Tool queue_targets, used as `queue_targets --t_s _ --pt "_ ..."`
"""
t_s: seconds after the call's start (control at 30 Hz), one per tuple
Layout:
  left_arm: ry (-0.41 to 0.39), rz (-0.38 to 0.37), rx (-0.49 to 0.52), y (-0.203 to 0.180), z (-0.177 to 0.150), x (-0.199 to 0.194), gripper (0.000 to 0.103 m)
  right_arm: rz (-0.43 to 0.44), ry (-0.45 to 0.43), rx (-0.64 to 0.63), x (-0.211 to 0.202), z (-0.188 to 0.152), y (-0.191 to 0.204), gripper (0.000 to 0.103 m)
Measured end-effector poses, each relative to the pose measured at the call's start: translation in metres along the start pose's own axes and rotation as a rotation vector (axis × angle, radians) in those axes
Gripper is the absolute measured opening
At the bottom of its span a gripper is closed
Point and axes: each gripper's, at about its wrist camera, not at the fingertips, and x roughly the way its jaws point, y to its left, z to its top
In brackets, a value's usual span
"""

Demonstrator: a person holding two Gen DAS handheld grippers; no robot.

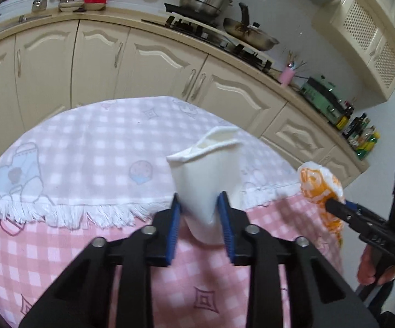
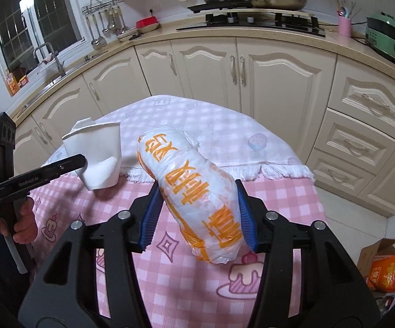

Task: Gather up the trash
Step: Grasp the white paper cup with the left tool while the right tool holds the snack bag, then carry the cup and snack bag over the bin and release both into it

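Note:
A squashed white paper cup (image 1: 205, 175) sits between the blue pads of my left gripper (image 1: 199, 199), which is shut on its lower part above the pink checked tablecloth (image 1: 47, 248). In the right wrist view the same cup (image 2: 99, 147) hangs at the left, held by the left gripper (image 2: 81, 162). My right gripper (image 2: 197, 188) is shut on a white plastic bag bundle with orange print (image 2: 194, 199), lifted slantwise over the table. The left wrist view shows that bag (image 1: 313, 181) at the right edge, pinched by the right gripper (image 1: 337, 206).
A lilac checked cloth with a fringe (image 1: 88, 142) covers the far half of the table. Cream cabinets (image 2: 279, 82) and a stove with pots (image 2: 252, 5) curve behind. An orange bag and a cardboard box (image 2: 389, 268) lie on the floor at the right.

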Motion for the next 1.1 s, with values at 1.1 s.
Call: queue_targets --t_s 1.1 --pt "0.194 -0.173 0.615 -0.398 -0.132 0.067 0.024 -0.326 -0.090 0.439 -0.192 -0.155 -0.242 0.051"
